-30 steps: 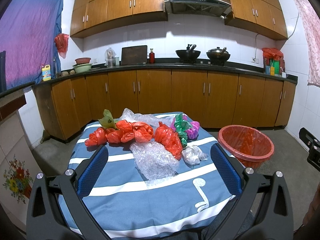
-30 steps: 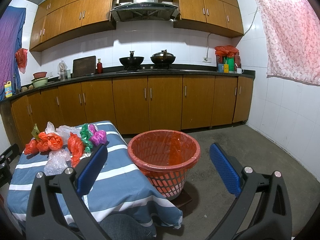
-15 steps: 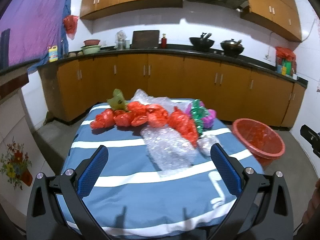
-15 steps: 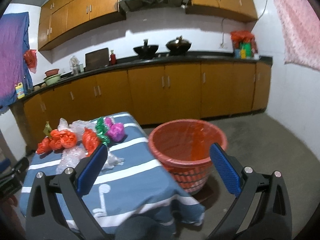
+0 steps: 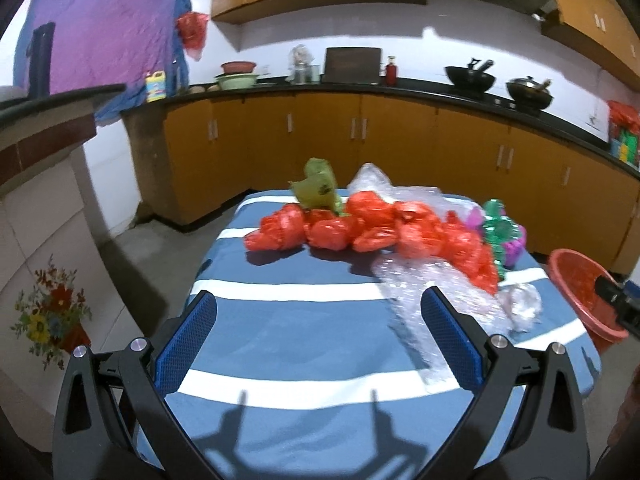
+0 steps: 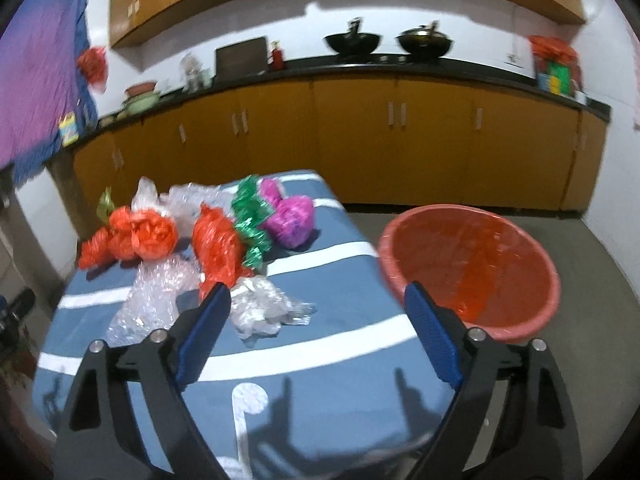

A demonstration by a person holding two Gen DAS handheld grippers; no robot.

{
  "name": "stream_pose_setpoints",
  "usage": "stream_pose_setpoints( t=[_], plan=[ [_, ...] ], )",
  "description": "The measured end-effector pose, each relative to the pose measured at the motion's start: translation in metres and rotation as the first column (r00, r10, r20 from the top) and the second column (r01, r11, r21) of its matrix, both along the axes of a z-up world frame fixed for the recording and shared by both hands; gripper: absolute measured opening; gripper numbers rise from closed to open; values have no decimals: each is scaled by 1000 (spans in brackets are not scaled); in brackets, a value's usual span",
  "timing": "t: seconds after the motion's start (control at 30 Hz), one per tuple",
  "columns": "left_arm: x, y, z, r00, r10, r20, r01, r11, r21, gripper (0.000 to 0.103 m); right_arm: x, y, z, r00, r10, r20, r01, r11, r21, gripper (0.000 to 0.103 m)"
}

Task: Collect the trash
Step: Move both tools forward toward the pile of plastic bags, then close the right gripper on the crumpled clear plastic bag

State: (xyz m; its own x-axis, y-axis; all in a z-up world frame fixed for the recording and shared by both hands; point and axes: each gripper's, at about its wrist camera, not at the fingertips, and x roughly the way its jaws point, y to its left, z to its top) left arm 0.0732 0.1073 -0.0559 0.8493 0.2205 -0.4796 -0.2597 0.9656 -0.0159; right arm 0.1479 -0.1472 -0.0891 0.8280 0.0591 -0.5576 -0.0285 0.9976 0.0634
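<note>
Crumpled trash lies on the blue striped tablecloth: red plastic bags, an olive green bag, bubble wrap, a green and magenta foil bundle and a clear crumpled plastic wad. My left gripper hangs open over the near stripes, short of the red bags. My right gripper hovers above the table's right side; its jaws are closing, nothing is pressed between them, and the clear wad sits just beyond its left finger. The red basket stands on the floor to the right.
Wooden cabinets with a dark countertop run along the back wall, carrying pans, bowls and bottles. A tiled counter with a flower motif stands left of the table. Grey floor surrounds the basket.
Both grippers moved forward and dipped toward the table. The left view swung left onto the red bags; the right view swung from the basket to the table's right side, its jaws narrowing slightly.
</note>
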Motion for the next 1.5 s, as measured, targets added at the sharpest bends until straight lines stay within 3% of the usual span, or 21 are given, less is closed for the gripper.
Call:
stream_pose_setpoints(
  t=[0.43,0.57,0.6,0.63,0.73,0.83,0.97,1.2,1.5],
  plan=[
    [24,11,-15,999,1,-33,-2,1000,-20,101,80,35,-53,980,75,-184,-78,997,-9,84],
    [33,5,-18,999,-19,-36,18,1000,-23,101,88,35,-63,973,87,-215,-91,996,-11,84],
    [35,4,-18,999,-24,-38,23,999,-26,101,88,35,-64,972,90,-216,-94,995,-10,79],
    [38,2,-19,999,-32,-40,31,999,-32,101,89,35,-66,970,95,-224,-99,995,-6,66],
    [45,-4,-20,998,-53,-44,51,998,-45,101,91,32,-70,964,99,-246,-98,995,14,44],
    [49,-12,-22,996,-72,-48,70,997,-44,101,87,27,-69,968,98,-231,-96,995,21,33],
    [58,-27,-26,992,-111,-64,107,993,-52,101,76,16,-58,979,81,-189,-79,997,16,27],
    [78,-59,-30,975,-205,-83,197,976,-96,101,57,-8,-40,989,33,-145,-29,999,27,27],
    [114,-88,-62,945,-228,-235,231,973,-18,101,40,-25,-38,991,9,-137,-4,999,41,27]
  ],
)
